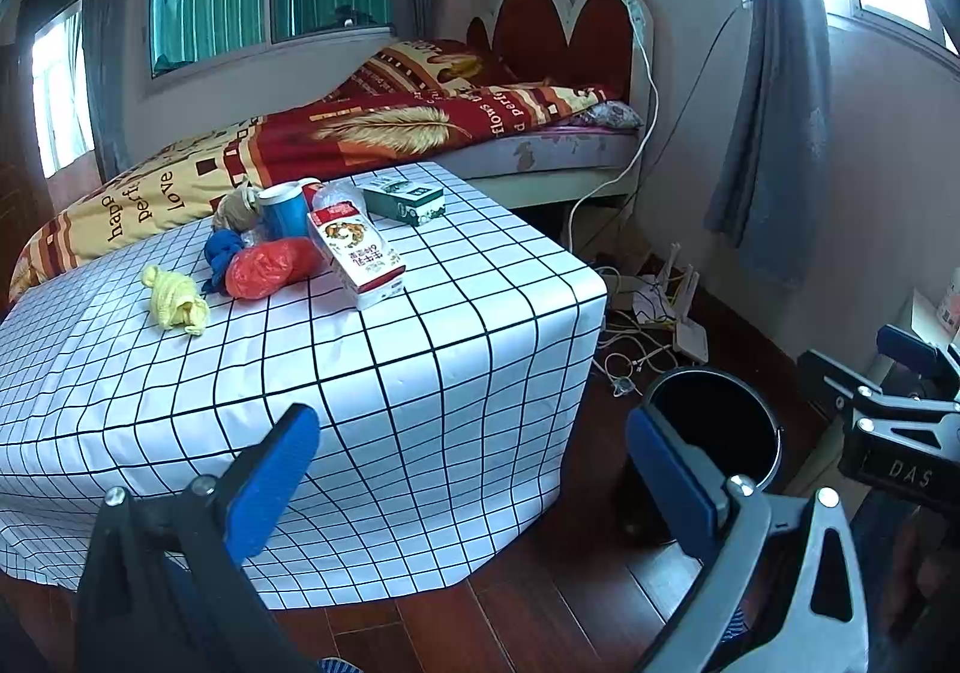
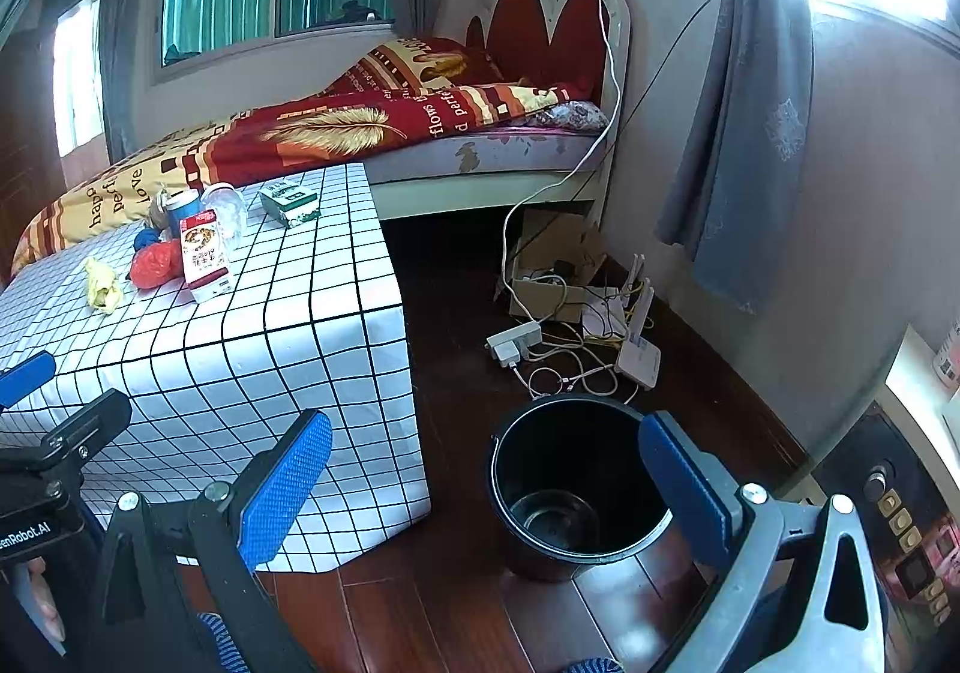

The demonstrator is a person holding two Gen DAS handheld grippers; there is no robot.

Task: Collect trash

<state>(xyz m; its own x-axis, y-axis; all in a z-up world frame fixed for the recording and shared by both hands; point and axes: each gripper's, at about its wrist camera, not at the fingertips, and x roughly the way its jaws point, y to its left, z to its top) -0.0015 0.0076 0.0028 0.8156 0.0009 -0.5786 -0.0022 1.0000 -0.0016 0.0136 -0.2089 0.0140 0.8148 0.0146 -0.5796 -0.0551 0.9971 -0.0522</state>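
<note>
left wrist view: left gripper (image 1: pixel 471 472) has its blue-padded jaws spread wide with nothing between them, hovering off the near corner of the table with the white black-grid cloth (image 1: pixel 372 373). right gripper (image 2: pixel 483 478) is likewise wide apart and empty, hanging above the round black plastic bucket (image 2: pixel 576 487) on the dark wood floor just beside the table; the bucket looks empty. trash sits clustered on the far part of the tabletop: white-and-red milk carton (image 1: pixel 360 259) lying tilted, crumpled red plastic bag (image 1: pixel 267 268), blue wad (image 1: pixel 222 250), crumpled yellow wad (image 1: pixel 174 301), blue cup with white rim (image 1: pixel 285 211), green-and-white box (image 1: pixel 405 200). judgement: nothing collected yet, so this is the reach for the first pick. next move calls for reaching across the table and closing on one item, probably the carton or the yellow wad nearest, then carrying it to the bucket. readable text: "das" on the right gripper body, "...enrobot.ai" on the left one, "love", "perfect" on the red-and-yellow bedspread (image 1: pixel 300 144); carton print is chinese, too small to read.
</note>
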